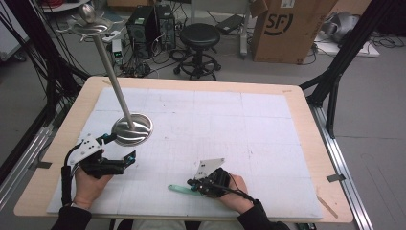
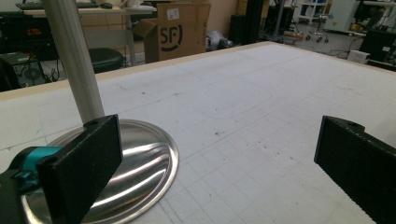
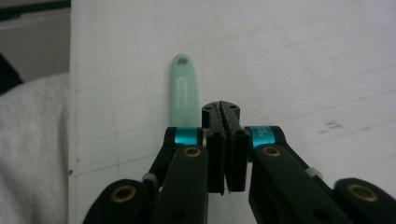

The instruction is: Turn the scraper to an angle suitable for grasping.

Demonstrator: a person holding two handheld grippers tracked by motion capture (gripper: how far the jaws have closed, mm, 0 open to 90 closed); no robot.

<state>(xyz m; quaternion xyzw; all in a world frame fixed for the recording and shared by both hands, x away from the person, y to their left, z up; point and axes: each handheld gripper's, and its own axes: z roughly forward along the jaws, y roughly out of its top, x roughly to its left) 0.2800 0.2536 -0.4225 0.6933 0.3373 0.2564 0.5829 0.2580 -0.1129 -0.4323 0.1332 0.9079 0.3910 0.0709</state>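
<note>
A tall metal stand has a round shiny base [image 1: 132,129] on the white mat, a slanting pole [image 1: 112,76] and a dish on top [image 1: 91,24]. My left gripper [image 1: 119,147] is open just at the near left of that base. In the left gripper view its jaws stand wide apart [image 2: 219,168], with the base [image 2: 140,158] and pole [image 2: 74,60] behind the left one. A pale green flat handle [image 1: 179,189] lies on the mat near the front edge. My right gripper [image 1: 194,184] hovers over it, jaws shut together [image 3: 222,109], and the handle [image 3: 183,93] lies just beside them, not between them.
The white gridded mat [image 1: 215,120] covers a wooden table [image 1: 306,143]. Beyond the far edge stand a black stool [image 1: 199,36], computer towers [image 1: 143,24] and a cardboard box [image 1: 287,28]. A white cloth [image 3: 32,154] lies past the mat's edge in the right gripper view.
</note>
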